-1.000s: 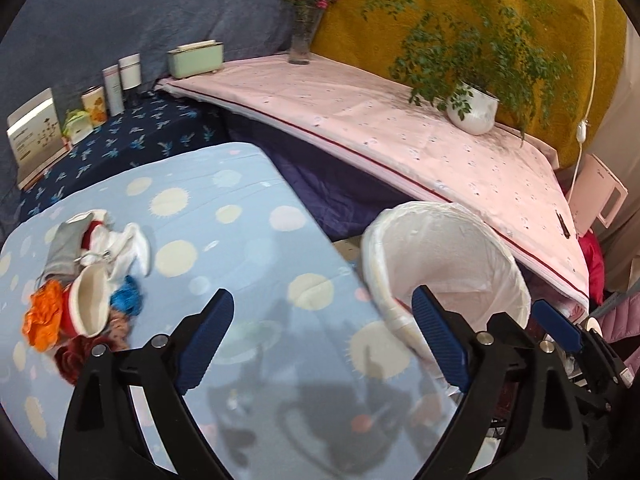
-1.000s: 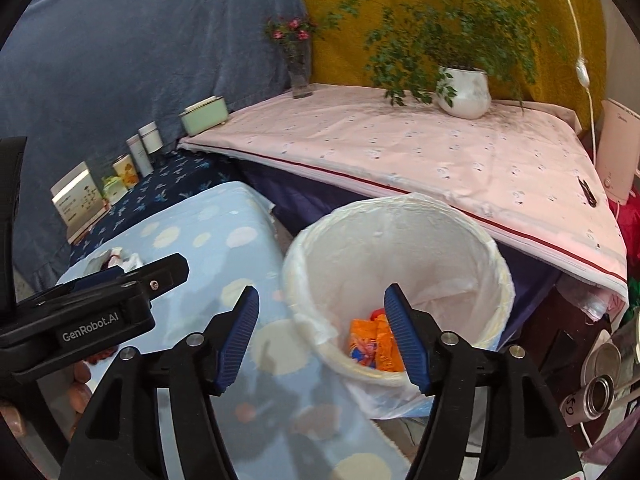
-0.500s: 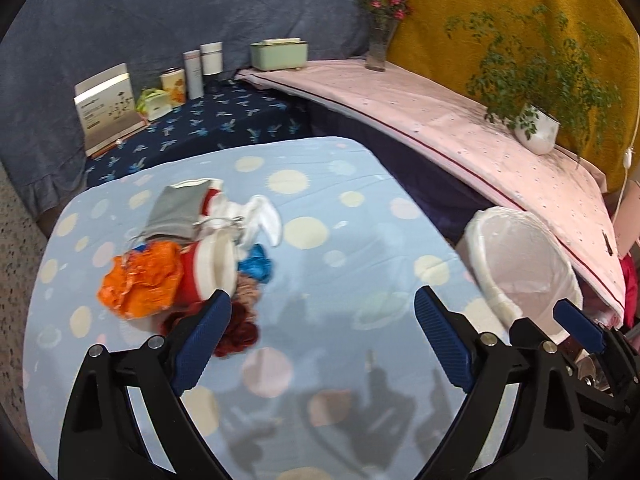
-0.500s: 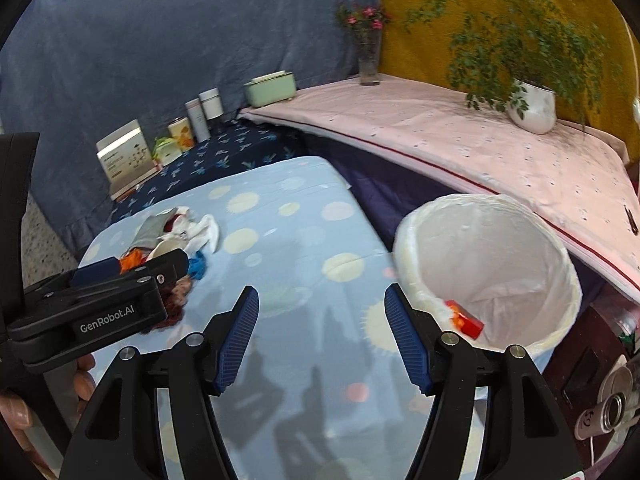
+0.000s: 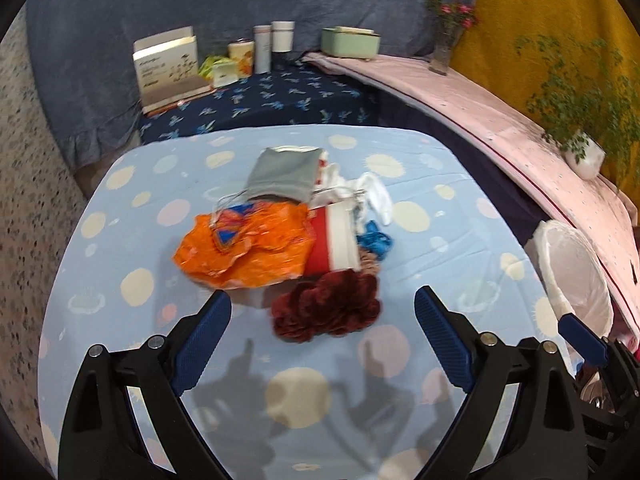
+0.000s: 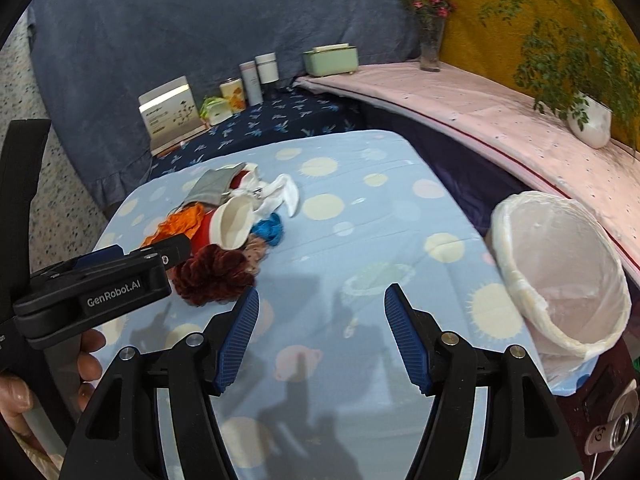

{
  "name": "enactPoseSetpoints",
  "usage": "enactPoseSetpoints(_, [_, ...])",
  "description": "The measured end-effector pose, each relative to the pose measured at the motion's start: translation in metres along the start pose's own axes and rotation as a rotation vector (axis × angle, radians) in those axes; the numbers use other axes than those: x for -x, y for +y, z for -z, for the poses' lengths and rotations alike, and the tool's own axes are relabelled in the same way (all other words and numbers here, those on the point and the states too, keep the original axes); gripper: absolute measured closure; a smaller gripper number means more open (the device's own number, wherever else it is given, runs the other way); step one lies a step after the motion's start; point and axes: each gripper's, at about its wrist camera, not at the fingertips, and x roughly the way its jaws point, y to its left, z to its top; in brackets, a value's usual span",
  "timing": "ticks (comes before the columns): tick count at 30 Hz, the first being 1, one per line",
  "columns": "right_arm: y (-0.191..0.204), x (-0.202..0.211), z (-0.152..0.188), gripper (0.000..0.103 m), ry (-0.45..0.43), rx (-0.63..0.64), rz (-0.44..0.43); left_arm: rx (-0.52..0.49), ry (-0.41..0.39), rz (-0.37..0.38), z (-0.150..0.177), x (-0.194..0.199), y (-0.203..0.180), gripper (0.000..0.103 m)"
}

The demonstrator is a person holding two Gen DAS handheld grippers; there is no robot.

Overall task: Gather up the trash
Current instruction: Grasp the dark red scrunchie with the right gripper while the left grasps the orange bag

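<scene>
trash pile waits mid-table, bin at the edge

trash pile (image 5: 296, 240) sits heaped on the dotted blue tablecloth (image 5: 420, 240). left gripper (image 5: 322, 344) hovers just short of the dark red scrunchie (image 5: 326, 310), jaws wide and empty, likely lining up a grab. right gripper (image 6: 320, 340), also wide and empty, hangs between pile and lined bin (image 6: 560, 272). blue drape and yellow wall behind.

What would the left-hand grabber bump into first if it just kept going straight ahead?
Most likely the dark red fuzzy scrunchie at the near edge of the trash pile. It sits just ahead of the open left gripper, roughly centred between its jaws, with the orange wrapper behind it. Depth is hard to judge here.
</scene>
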Motion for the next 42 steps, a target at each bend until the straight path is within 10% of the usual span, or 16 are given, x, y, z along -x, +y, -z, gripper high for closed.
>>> enactPoseSetpoints(19, [0.068, -0.075, -0.008, 0.04, 0.105, 0.081, -0.102, 0.047, 0.054, 0.011, -0.017, -0.048, 0.067, 0.019])
enactPoseSetpoints(28, [0.079, -0.107, -0.012, 0.041, 0.138, 0.088, -0.104, 0.011, 0.103, 0.084, -0.021, -0.072, 0.06, 0.063])
enactPoseSetpoints(36, [0.087, -0.118, -0.008, 0.087, 0.171, 0.118, -0.12, 0.003, 0.106, 0.102, -0.019, -0.071, 0.056, 0.083])
enactPoseSetpoints(42, [0.079, -0.098, -0.011, 0.093, 0.127, 0.099, -0.126, 0.011, 0.084, 0.102, -0.016, -0.056, 0.052, 0.085])
